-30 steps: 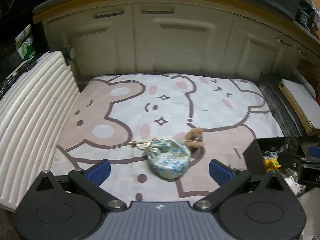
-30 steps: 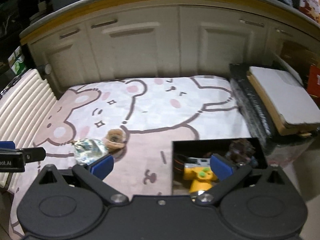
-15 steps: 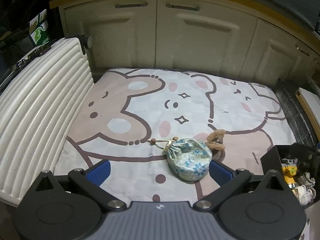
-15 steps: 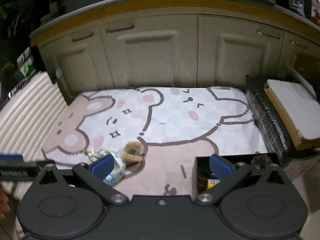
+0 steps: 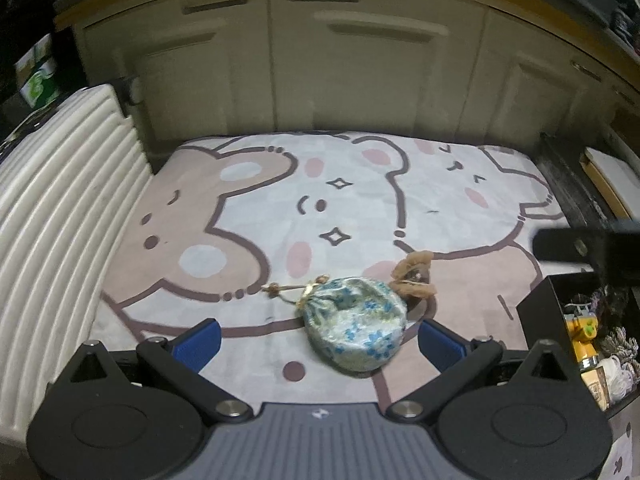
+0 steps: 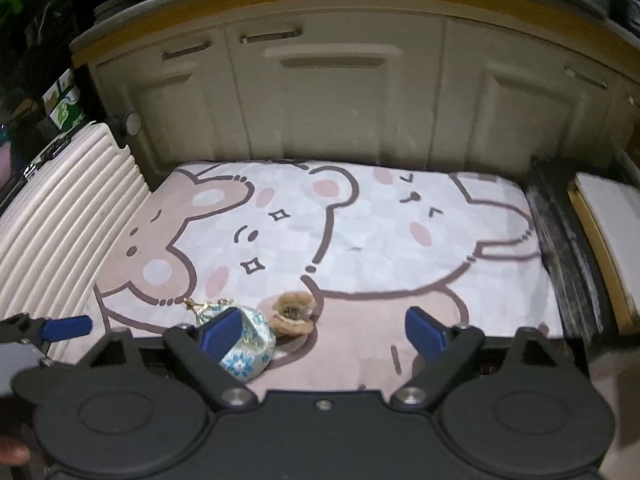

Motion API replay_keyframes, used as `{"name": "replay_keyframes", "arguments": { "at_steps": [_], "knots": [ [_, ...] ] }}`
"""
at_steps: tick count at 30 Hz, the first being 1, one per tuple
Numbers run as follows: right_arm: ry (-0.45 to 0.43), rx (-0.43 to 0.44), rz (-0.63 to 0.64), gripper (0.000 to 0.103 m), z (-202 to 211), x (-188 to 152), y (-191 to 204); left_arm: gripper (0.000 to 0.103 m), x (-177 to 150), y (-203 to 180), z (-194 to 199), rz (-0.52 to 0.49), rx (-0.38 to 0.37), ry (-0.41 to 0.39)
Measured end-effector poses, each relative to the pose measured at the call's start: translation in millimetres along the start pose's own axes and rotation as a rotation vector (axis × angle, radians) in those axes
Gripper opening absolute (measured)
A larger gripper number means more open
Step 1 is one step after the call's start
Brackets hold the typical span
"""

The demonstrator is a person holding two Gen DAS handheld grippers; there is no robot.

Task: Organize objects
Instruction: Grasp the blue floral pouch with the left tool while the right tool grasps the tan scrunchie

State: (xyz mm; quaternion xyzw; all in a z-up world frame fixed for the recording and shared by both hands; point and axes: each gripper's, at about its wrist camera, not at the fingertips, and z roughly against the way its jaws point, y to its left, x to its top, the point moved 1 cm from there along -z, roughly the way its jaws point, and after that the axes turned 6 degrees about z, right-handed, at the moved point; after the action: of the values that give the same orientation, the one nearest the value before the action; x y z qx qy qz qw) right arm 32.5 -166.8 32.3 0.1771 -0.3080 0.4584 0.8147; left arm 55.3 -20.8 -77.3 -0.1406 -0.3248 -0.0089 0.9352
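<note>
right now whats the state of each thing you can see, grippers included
left gripper: open, empty
right gripper: open, empty
blue floral drawstring fabric pouch: cinched shut, lying on the mat
fuzzy brown hair scrunchie: lying beside the pouch
black storage box: open-topped, holding small items
cream cabinet doors: closed

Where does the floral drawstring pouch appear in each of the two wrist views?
Left wrist view: the floral pouch lies lower centre, on the mat between the open blue tips.
Right wrist view: the pouch lies lower left, partly behind one blue tip.
Shared landmark: the brown fuzzy item right beside it.
</note>
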Motion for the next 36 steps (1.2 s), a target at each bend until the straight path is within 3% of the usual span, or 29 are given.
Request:
{"name": "replay_keyframes", "arguments": {
  "at_steps": [5,8,16,26,36],
  "knots": [
    [-0.007,0.061,-0.009,0.075,-19.6,9.5,2.3,0.103,1.7,-14.4,-20.0,-0.05,-0.029,0.027],
    [-0.013,0.091,-0.027,0.06,-38.6,4.4,1.7,0.103,3.0,-19.2,-34.0,-0.07,-0.021,0.037],
    [0.076,0.144,-0.047,0.02,-92.9,-5.2,-11.1,0.103,6.1,-13.0,-67.3,-0.034,-0.022,0.061],
    [0.065,0.181,-0.097,0.017,-137.3,-0.7,-20.7,0.103,6.6,-23.2,-110.2,-0.079,-0.088,0.112],
    [0.038,0.186,-0.062,0.018,-168.2,-1.0,-17.1,0.103,2.5,-24.7,-139.1,-0.121,-0.065,0.165]
  ]
}}
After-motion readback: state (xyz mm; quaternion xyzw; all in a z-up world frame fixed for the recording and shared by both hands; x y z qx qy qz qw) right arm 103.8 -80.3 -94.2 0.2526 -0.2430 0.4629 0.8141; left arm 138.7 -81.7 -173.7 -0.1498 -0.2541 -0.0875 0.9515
